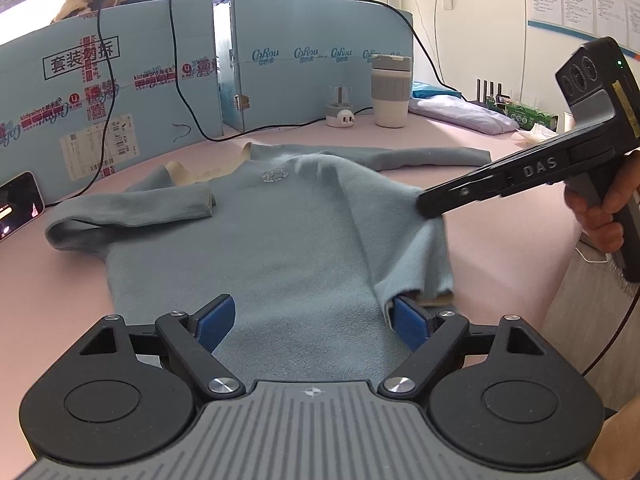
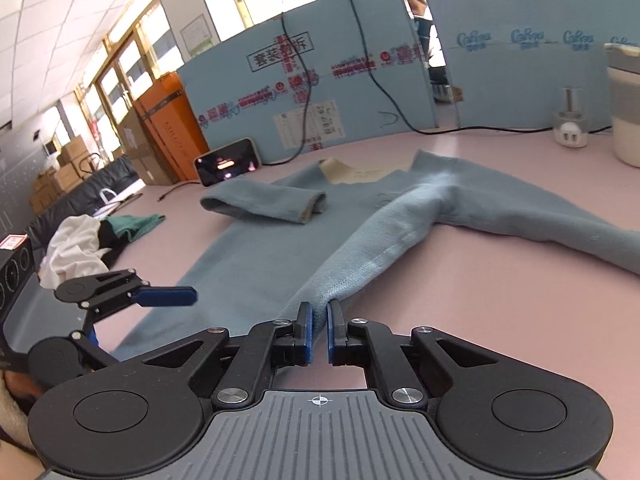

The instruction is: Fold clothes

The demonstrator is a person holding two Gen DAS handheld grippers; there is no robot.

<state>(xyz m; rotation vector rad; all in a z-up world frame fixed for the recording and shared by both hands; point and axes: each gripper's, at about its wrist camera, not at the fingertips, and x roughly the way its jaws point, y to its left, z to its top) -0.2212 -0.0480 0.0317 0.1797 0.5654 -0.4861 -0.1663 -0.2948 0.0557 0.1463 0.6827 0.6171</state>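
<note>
A blue-grey sweater point(image 1: 280, 232) lies spread flat on the pink counter point(image 1: 60, 300), collar toward the far edge, where blue foam boards point(image 1: 120, 80) stand. One sleeve is folded across its chest; the other stretches along the counter toward a cup point(image 1: 390, 92). The right claw point(image 2: 318, 330) is clamped on the sweater's side hem, lifting that edge into a ridge. The left claw point(image 1: 312, 320) stands wide apart over the bottom hem, gripping nothing.

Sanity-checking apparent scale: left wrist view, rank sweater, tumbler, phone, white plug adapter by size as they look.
1. sweater
2. tumbler
3. phone, partly cut off at the edge, so unsure against the tumbler
4. white plug adapter
</note>
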